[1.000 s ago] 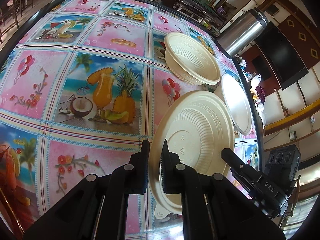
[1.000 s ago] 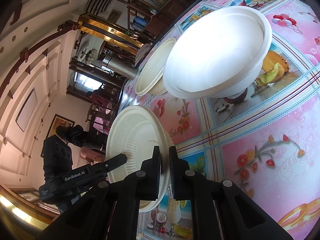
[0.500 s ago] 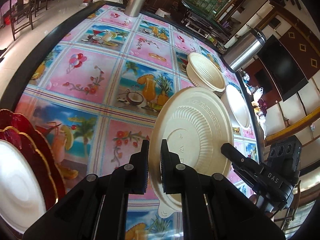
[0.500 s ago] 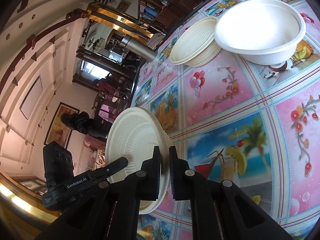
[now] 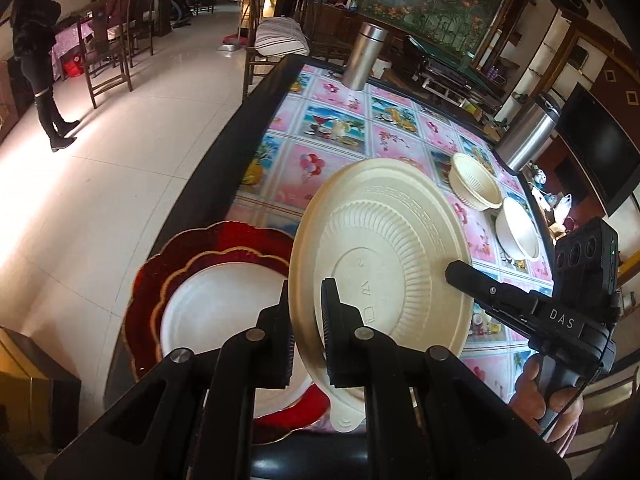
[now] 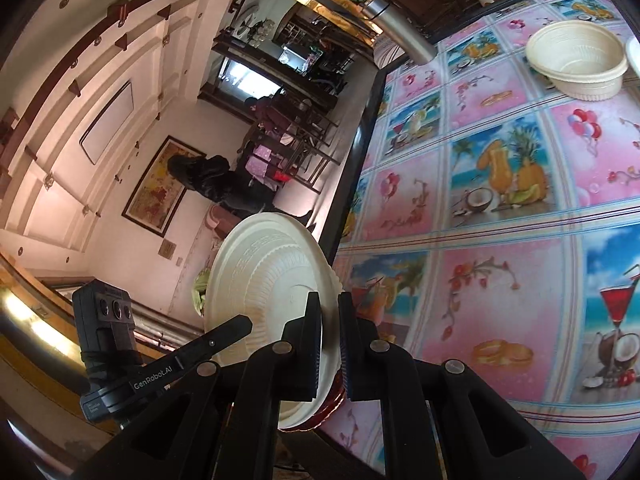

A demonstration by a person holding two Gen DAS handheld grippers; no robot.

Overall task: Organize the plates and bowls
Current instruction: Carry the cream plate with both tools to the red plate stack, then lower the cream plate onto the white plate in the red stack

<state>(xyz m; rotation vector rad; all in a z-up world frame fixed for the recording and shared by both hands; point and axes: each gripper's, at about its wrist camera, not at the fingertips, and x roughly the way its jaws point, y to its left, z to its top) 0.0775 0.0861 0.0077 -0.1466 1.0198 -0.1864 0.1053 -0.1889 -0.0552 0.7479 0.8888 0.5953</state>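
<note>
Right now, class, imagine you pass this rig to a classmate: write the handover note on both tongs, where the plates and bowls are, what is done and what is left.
Left tongs: shut on the near rim of the cream plate, which is off the table and tilted.
Right tongs: shut on the same plate's opposite rim.
Red plate: at the table's near corner, a white plate lying in it, just below the held plate.
Two bowls: cream bowl and white bowl, side by side at the far right edge.
Done: cream plate lifted and brought beside the stack.
Left: probably lay it on the stack, then gather the bowls.
</note>
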